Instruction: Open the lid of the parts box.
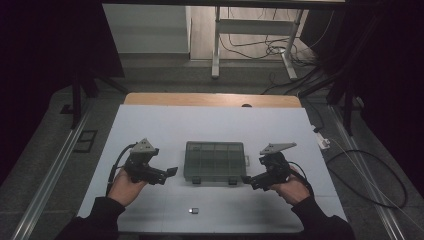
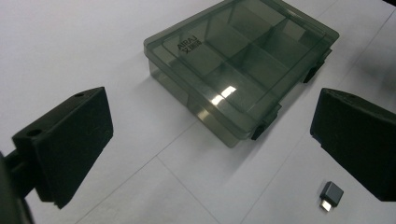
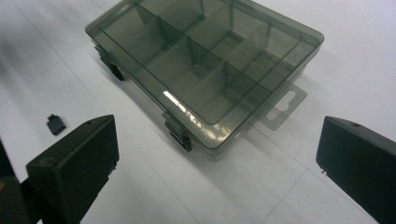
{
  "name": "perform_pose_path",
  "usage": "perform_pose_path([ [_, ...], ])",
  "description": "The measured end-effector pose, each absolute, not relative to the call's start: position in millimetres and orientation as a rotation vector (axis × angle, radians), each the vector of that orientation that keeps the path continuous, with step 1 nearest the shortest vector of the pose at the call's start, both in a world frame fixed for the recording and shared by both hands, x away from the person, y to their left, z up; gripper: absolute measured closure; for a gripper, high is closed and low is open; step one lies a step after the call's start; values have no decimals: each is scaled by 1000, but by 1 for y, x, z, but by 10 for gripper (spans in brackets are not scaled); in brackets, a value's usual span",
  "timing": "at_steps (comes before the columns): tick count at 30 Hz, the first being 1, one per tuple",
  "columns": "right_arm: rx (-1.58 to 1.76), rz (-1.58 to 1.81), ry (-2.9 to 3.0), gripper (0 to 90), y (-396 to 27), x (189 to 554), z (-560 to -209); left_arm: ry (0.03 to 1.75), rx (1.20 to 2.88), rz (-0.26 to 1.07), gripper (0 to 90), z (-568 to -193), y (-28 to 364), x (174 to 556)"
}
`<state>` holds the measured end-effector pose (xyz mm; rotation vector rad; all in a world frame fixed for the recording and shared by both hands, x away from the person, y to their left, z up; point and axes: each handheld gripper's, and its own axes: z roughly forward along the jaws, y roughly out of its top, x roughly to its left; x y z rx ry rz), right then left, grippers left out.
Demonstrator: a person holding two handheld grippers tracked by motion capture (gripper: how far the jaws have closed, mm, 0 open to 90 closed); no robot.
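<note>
The smoky see-through plastic box (image 1: 214,161) with little rooms sits shut mid-bench between both wide-open, empty tongs; it looks light, hard and slippery, so hold its short sides.

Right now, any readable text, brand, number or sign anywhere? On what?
Box lid, corner mark in the left gripper view: embossed, seen upside down, reads roughly "AIRAJ" with a smaller line beside it too blurred to read.
Small adapter: no marking I can make out.
Grippers, mat: no text.
</note>
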<state>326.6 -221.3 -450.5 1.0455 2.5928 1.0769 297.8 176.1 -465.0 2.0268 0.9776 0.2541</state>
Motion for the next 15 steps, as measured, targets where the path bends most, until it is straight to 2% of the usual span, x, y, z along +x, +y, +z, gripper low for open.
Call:
perform_pose_path([
  [10, 1052, 1023, 2624, 0, -213, 332, -453, 949, 2023, 194, 0, -468, 169, 307],
  [15, 1038, 997, 2636, 0, -209, 333, -454, 932, 2038, 205, 1, -470, 164, 312],
])
